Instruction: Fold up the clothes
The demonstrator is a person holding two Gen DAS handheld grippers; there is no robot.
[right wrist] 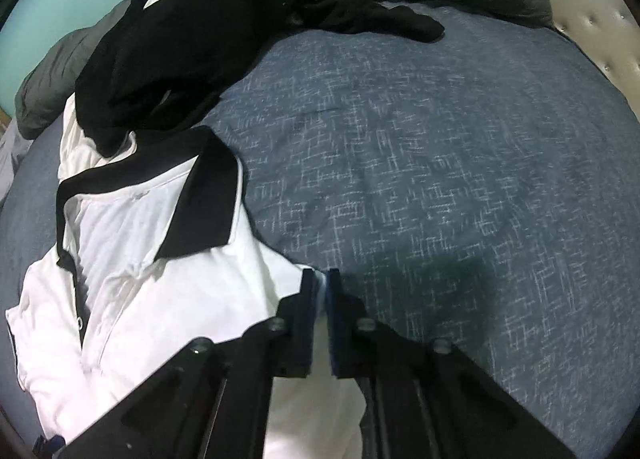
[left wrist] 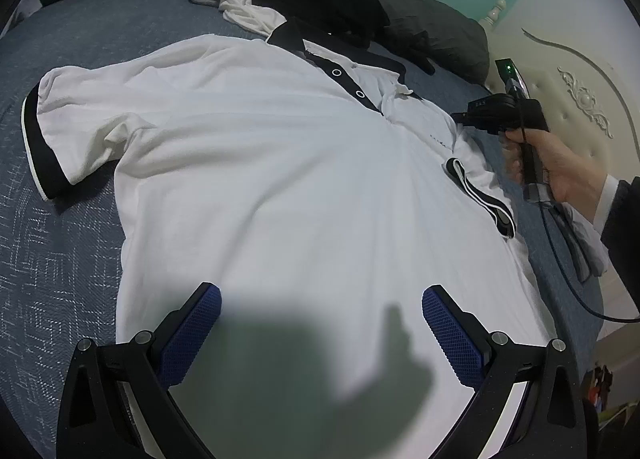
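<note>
Left wrist cam gets the whole white polo shirt (left wrist: 256,163) spread flat on the blue bed (left wrist: 60,251), left gripper (left wrist: 320,335) fingers wide open above its hem. Right cam only shows the right gripper (right wrist: 322,291) pinched shut on the shirt's shoulder edge, black collar (right wrist: 200,195) flipped up.

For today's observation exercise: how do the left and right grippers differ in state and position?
The left gripper is open, holding nothing, above the white shirt; the right gripper is shut on the shirt's edge. The left sits over the shirt's body; the right sits by the shoulder near the collar. Both have blue pads.
</note>
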